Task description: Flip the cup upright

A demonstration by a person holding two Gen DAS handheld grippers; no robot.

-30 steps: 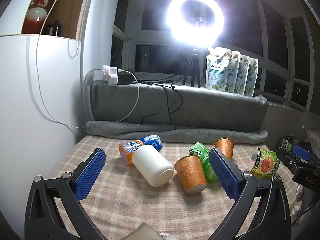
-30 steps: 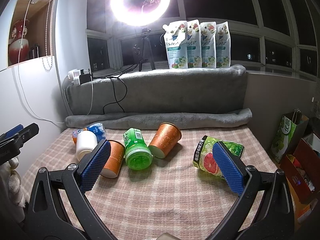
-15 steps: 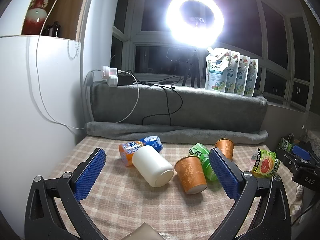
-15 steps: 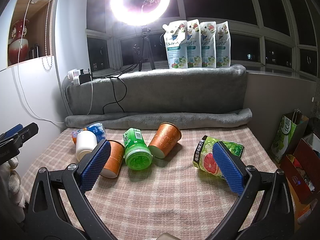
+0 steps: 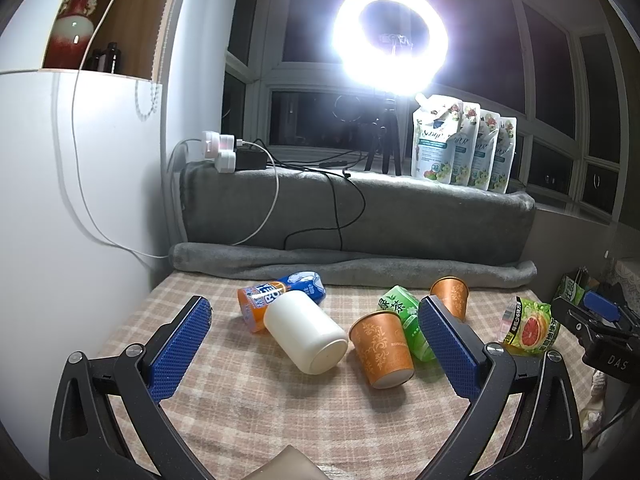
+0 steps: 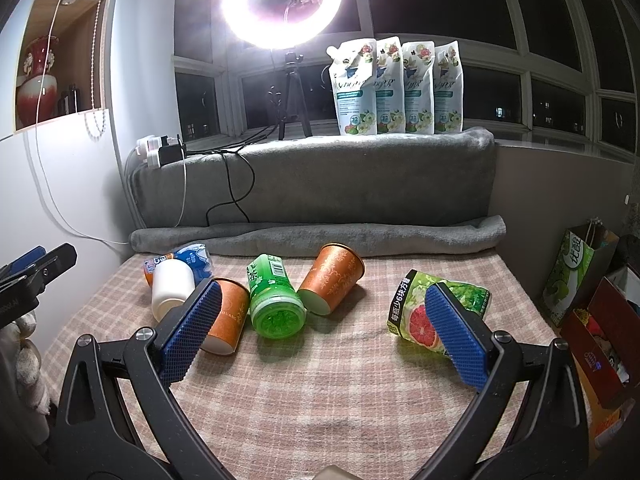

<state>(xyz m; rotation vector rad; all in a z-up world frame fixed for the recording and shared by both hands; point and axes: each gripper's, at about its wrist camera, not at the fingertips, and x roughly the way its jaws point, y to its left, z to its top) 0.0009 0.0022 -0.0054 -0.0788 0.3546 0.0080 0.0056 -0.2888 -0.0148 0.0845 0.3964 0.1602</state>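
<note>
Left wrist view. Left gripper (image 5: 314, 330) spread wide above the checked tablecloth (image 5: 248, 408), blue pads (image 5: 180, 346) gripping nothing. Between the fingers, ahead: white cylindrical cup (image 5: 306, 336) lying on its side, base toward the camera. Just behind it, touching: orange and blue bottle (image 5: 280, 294), also on its side. Close inside the right-hand finger: near orange paper cup (image 5: 382, 350), tipped over, base toward the camera, against a green tea bottle (image 5: 404, 320). Beyond that finger's tip: second orange paper cup (image 5: 450, 296). Outside the right-hand finger: grapefruit snack packet (image 5: 528, 328). Far ahead: rolled grey blanket (image 5: 352, 268), ring light (image 5: 390, 38) and refill pouches (image 5: 464, 144).

Right wrist view. Right gripper (image 6: 320, 330) likewise wide open and empty. Partly hidden behind the left-hand finger: near orange paper cup (image 6: 230, 314) on its side. Between the fingers, ahead: green tea bottle (image 6: 272, 298), cap end toward the camera, then second orange paper cup (image 6: 332, 278) lying with its base toward the camera, just beside the bottle. Behind the right-hand pad: grapefruit snack packet (image 6: 416, 310). Outside the left-hand finger: white cylindrical cup (image 6: 170, 286).
</note>
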